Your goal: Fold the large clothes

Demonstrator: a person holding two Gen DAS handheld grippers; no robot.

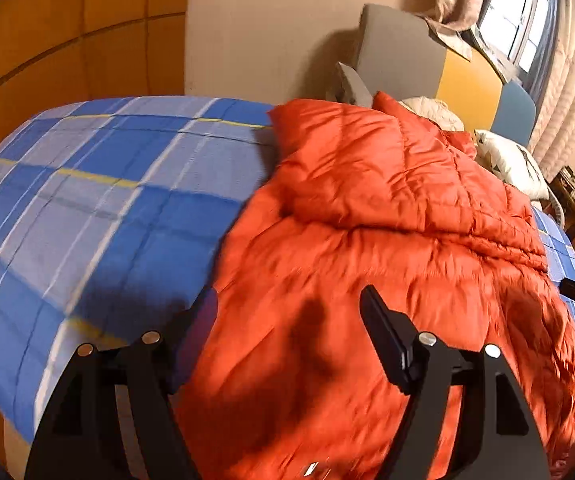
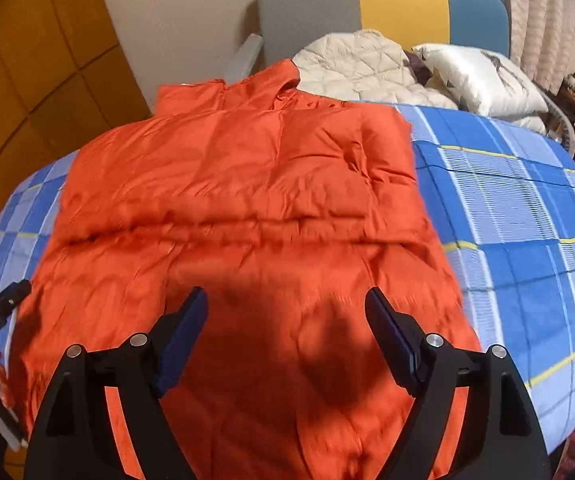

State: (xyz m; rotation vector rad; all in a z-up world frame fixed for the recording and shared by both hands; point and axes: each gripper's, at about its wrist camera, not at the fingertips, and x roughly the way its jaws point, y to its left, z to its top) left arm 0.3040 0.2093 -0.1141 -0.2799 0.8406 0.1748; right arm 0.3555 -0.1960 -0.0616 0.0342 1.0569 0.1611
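We hold the left gripper (image 1: 287,312) and right gripper (image 2: 287,312), jaws open and empty, above the orange jacket (image 2: 247,200), bare plaid bed (image 2: 527,220) flanking its edges.

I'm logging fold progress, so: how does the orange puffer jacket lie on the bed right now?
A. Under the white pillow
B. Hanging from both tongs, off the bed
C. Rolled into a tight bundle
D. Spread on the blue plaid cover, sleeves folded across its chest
D: the orange puffer jacket lies flat on the blue plaid cover, sleeves folded across the chest, with both tongs open above it.
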